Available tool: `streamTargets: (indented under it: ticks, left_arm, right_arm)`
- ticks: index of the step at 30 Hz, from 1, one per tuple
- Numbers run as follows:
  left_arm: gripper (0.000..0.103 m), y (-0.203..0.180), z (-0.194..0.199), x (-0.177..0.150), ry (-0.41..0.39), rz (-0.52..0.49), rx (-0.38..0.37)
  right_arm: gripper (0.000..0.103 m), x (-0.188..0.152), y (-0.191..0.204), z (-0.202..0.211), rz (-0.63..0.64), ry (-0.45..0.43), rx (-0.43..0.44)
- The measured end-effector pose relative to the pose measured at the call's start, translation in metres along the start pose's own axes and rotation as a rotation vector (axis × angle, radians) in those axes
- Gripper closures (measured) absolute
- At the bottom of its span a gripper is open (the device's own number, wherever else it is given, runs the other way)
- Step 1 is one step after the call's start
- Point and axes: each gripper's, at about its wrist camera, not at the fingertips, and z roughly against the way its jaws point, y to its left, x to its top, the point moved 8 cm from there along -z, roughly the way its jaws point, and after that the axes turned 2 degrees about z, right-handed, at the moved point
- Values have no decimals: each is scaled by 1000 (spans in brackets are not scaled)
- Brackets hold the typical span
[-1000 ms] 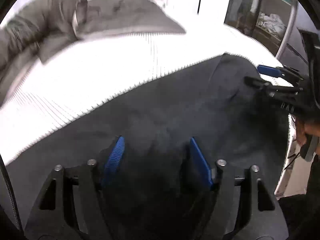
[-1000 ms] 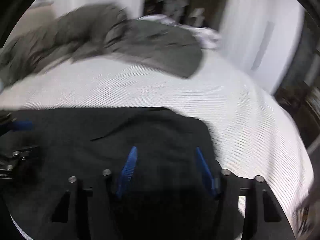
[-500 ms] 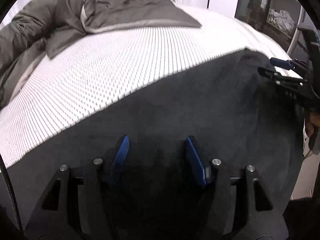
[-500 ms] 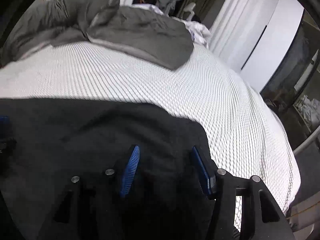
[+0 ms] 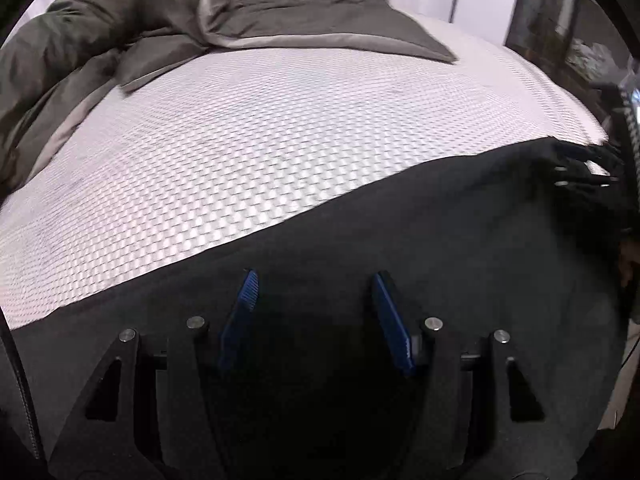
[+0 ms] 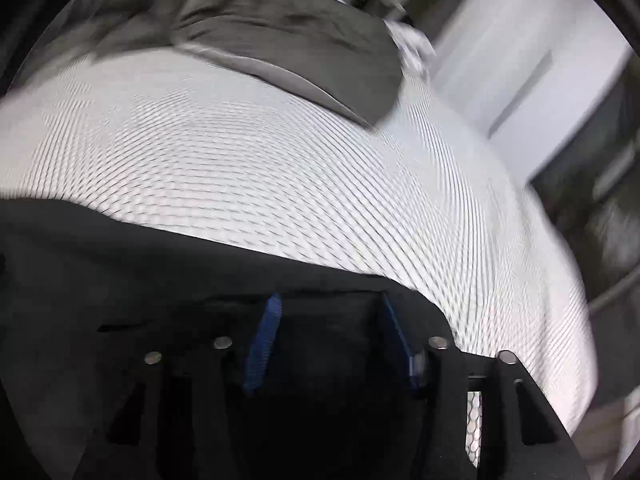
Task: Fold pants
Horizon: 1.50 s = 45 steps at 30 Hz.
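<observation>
Dim, even light — right view motion-blurred — heavy fisheye edge warp.

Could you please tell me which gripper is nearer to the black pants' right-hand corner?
Right. The right gripper is right at that corner of the black pants, jaws apart. The left gripper is over the pants' middle stretch, farther along the edge.

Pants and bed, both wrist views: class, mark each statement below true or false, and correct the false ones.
1. The pants are black. True.
2. The pants lie on a wooden floor. False: they lie on a white textured bed cover.
3. A grey duvet is bunched at the far end of the bed. True.
4. The left tool has red pads. False: its pads are blue.
5. The right tool is over the pants. True.
</observation>
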Motion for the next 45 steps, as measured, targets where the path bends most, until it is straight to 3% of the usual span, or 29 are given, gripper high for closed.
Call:
streamTargets:
  ticks: [1, 3, 6, 7, 8, 10, 11, 13, 15, 17, 18, 20, 22, 24, 27, 29, 33, 35, 36, 38, 40, 45]
  left_arm:
    - [45, 3, 2, -2, -1, 7, 4]
    - [45, 11, 10, -5, -3, 20, 8]
    - [45, 7, 39, -10, -32, 4, -45]
    - [43, 2, 50, -12, -54, -4, -63]
    - [37, -6, 59, -16, -70, -19, -80]
    - [28, -25, 70, -28, -81, -91, -129]
    - [28, -33, 70, -36, -80, -128, -132]
    - [28, -37, 54, -60, -2, -177, -93]
    - [28, -25, 46, -76, 35, -173, -70]
    - [28, -6, 55, -82, 27, -149, -67]
    - [28, 14, 62, -85, 24, -137, -26]
    - [27, 54, 67, -90, 19, -110, 76]
    - [25, 105, 75, -101, 22, -32, 175]
    - [24, 146, 86, -116, 26, 64, 221]
    - [27, 166, 110, -129, -10, 137, 245]
    - [27, 150, 124, -128, -43, 137, 188]
    - [26, 62, 134, -135, -103, 75, -72]
    - [25, 23, 122, -145, -61, -24, -155]
    - [25, 5, 112, -153, -38, -120, -122]
    - [21, 5, 109, -160, -51, -177, -71]
    - [19, 26, 115, -165, -36, -123, -82]
    - [13, 152, 134, -189, -56, 62, 76]
  right_arm:
    - [46, -2, -5, 4, 5, -13, -54]
    - [45, -2, -1, 17, 34, -49, -69]
    - [43, -5, 17, 54, 12, -95, 35]
    - [38, -14, 25, 74, 13, -117, 93]
    - [30, -18, 41, 89, 28, -142, 151]
    - [26, -29, 74, 110, 75, -176, 257]
    - [26, -35, 95, 119, 101, -183, 312]
    - [26, -47, 127, 114, 142, -145, 383]
    - [26, -55, 143, 91, 203, -83, 336]
    - [25, -61, 126, 82, 153, -78, 279]
    - [25, -63, 109, 79, 114, -67, 249]
    - [25, -68, 67, 70, 53, -61, 96]
    - [24, -76, 39, 63, 15, -54, 23]
    - [24, -81, 27, 65, -29, -71, 24]
    - [24, -84, 44, 93, -19, -107, 51]
    - [24, -82, 80, 120, 0, -153, 188]
    - [23, -86, 165, 168, 78, -220, 448]
    - [23, -94, 203, 184, 125, -211, 528]
    - [23, -94, 216, 184, 170, -199, 542]
    - [23, -101, 221, 172, 267, -192, 469]
    - [23, -110, 200, 161, 239, -175, 408]
    - [22, -136, 69, 126, 29, -120, 52]
